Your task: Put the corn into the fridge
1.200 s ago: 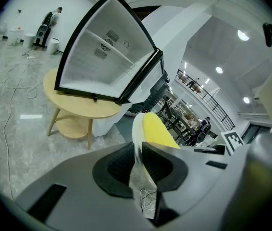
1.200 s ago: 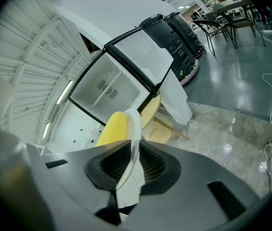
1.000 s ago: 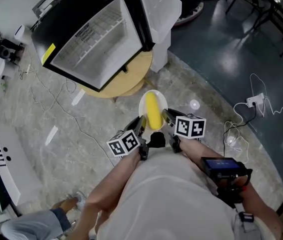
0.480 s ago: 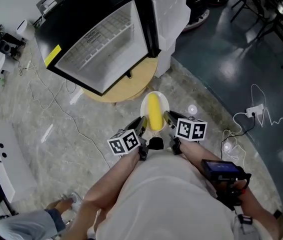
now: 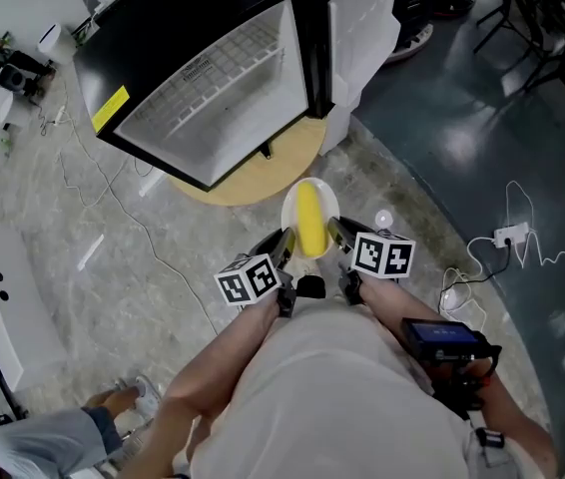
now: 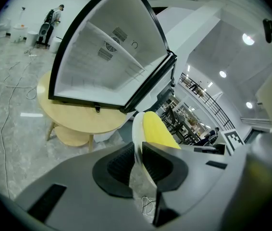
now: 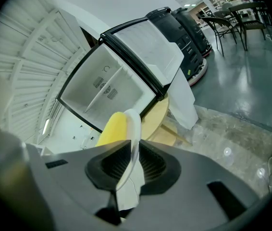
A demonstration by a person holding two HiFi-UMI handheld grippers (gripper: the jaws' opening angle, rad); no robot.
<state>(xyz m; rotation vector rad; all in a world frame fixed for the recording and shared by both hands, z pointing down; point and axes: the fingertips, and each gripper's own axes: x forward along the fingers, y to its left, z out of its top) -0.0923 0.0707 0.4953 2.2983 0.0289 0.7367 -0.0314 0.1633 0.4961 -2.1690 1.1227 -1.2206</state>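
Holding a white plate out in front of the body, over the stone floor, with one pair of tongs on each side. Gripping its left rim with the left tongs: seen along them, pads closed on the thin white edge, which runs upright between the ribbed faces. Gripping the opposite rim with the right tongs likewise, jaws pressed onto the edge with only the plate's thickness between. Carrying the corn on that plate: one yellow cob, lying lengthwise along the middle, pointing away from the body toward the fridge, touching neither pair of tongs. Facing that fridge just ahead, black outside and white within, set on a round wooden worktop with its door swung wide to the right. Looking into an interior with a wire shelf across it and vents on the back wall. Not yet inside: corn and plate just short of the worktop's near edge, apart from the fridge. Lying on the floor at right, a white plug with its cable. Strapped at the right forearm, a dark device.
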